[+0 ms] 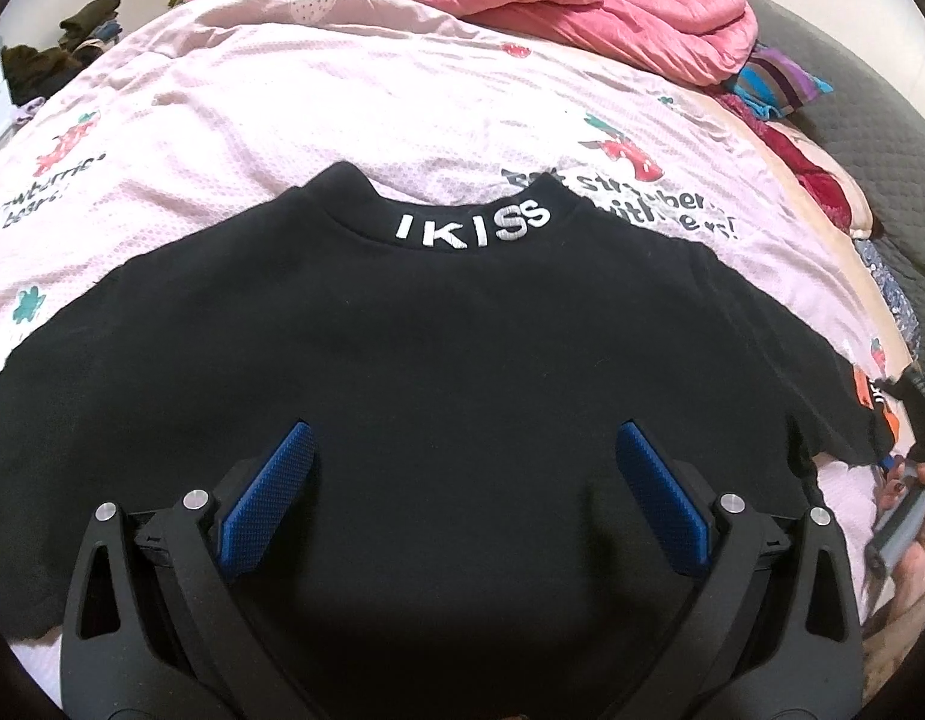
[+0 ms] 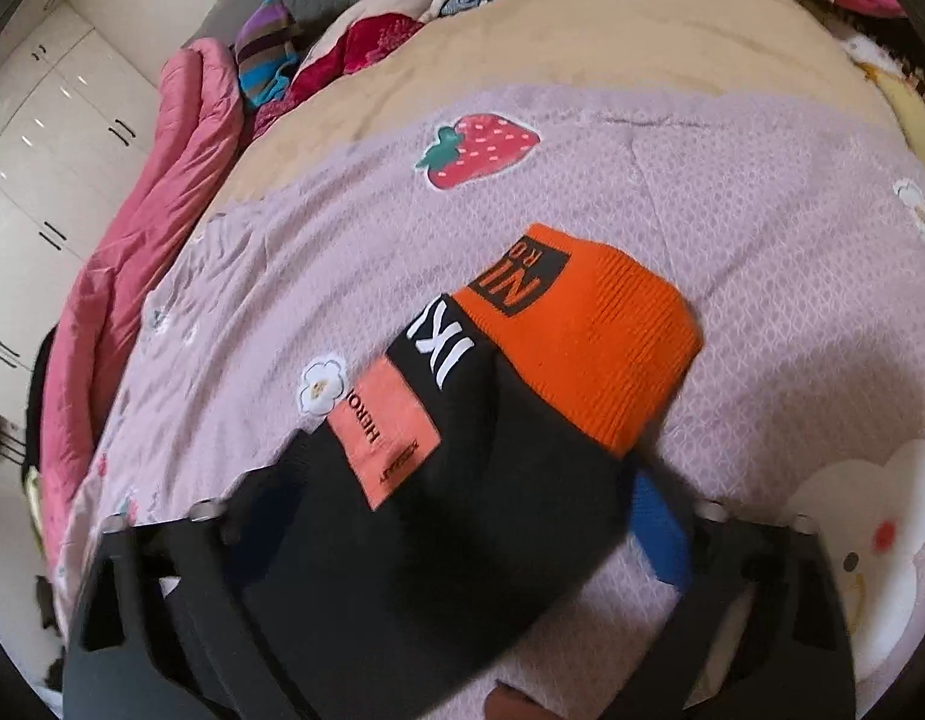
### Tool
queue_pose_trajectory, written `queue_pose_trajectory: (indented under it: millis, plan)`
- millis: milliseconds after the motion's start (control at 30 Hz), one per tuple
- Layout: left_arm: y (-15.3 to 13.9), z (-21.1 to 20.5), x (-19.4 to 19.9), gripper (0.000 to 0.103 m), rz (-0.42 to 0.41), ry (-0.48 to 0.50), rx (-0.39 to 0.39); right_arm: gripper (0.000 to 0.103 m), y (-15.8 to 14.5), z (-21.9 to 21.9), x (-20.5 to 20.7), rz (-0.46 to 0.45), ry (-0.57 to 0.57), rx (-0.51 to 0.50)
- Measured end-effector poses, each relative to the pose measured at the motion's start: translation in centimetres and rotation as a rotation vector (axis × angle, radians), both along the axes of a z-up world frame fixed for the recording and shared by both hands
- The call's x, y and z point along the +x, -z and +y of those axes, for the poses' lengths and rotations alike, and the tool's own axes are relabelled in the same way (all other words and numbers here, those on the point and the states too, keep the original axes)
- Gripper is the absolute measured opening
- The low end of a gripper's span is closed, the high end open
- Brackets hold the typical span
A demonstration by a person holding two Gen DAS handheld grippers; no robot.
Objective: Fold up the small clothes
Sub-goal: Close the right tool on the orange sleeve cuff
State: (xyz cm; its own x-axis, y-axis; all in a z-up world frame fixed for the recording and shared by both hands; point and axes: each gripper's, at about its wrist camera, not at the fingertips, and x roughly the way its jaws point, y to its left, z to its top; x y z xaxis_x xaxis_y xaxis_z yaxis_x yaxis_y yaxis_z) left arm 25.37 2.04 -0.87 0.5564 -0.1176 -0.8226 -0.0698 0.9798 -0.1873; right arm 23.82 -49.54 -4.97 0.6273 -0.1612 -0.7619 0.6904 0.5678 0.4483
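A small black sweatshirt (image 1: 450,348) lies flat on the pink strawberry bedspread (image 1: 282,120), its collar (image 1: 474,225) with white "IKISS" letters at the far side. My left gripper (image 1: 462,450) is open and empty, just above the shirt's body. In the right wrist view the shirt's black sleeve (image 2: 462,510) with an orange cuff (image 2: 588,348) and an orange patch (image 2: 384,438) lies between the fingers of my right gripper (image 2: 462,540). The fingers stand wide apart, one blue pad (image 2: 660,534) showing beside the sleeve. The view is blurred.
A pink quilt (image 1: 612,6) is bunched at the bed's far side, with striped and red cloths (image 1: 780,84) beside it. Dark clothes (image 1: 60,48) lie off the bed at far left. White cupboards (image 2: 48,138) stand beyond the bed. A hand (image 1: 906,516) shows at right.
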Motion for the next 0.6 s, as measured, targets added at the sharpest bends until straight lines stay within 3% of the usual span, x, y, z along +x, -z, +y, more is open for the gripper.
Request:
queue_pose_trajectory:
  millis: [67,167,433,600]
  plan:
    - [-0.4,0.0,0.0,0.095,-0.005,0.002,-0.004,0.038,0.1,-0.1,-0.2,-0.009,0.012,0.003]
    - [-0.9,-0.1,-0.2,0.095,-0.008,0.007,0.001,0.017,-0.1,-0.2,-0.6,-0.056,-0.007,0.049]
    - [-3.4,0.4,-1.2,0.095,-0.061,0.001,-0.035,0.015,-3.7,2.5,-1.0,-0.235,-0.171,0.058]
    - [-4.9,0.4,-1.8,0.095,-0.102,0.007,-0.042,0.015,-5.5,4.6,-0.5,-0.290,-0.283,0.041]
